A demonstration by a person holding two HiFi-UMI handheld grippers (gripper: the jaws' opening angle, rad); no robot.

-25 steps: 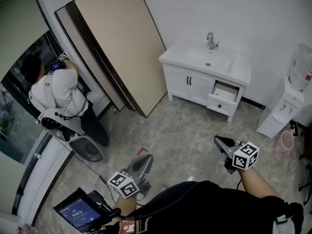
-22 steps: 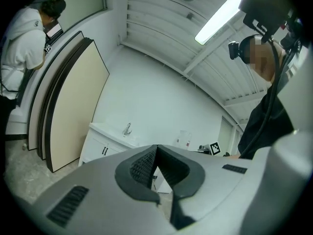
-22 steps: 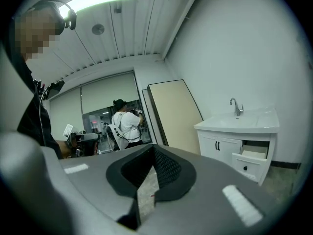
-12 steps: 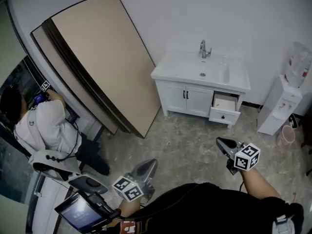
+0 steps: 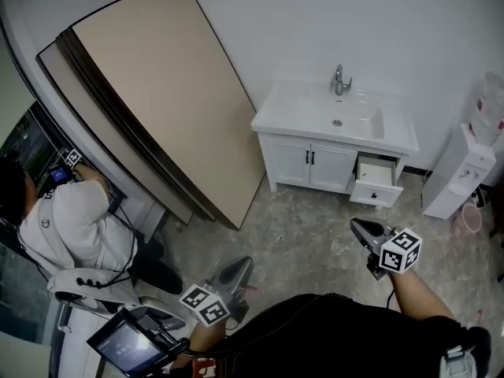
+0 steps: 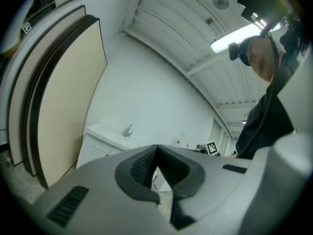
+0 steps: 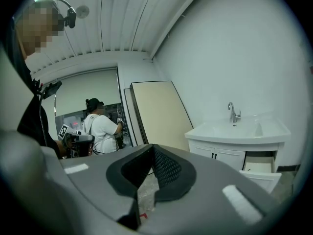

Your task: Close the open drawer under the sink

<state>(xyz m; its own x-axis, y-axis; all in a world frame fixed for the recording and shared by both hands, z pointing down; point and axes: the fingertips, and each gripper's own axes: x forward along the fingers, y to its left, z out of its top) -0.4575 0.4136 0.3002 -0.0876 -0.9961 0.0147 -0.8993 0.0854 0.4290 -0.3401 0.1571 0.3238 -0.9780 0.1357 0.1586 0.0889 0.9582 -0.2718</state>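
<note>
Drawer (image 5: 376,182) stands open at the frame's right, and lower down are my left gripper (image 5: 236,270) and right gripper (image 5: 361,228) — both clenched, empty.

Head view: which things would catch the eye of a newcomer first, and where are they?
A big beige board stands tilted at the upper left. A white sink cabinet stands at the right against the wall, its right drawer pulled open. A person in a white shirt is at the far left.
</note>
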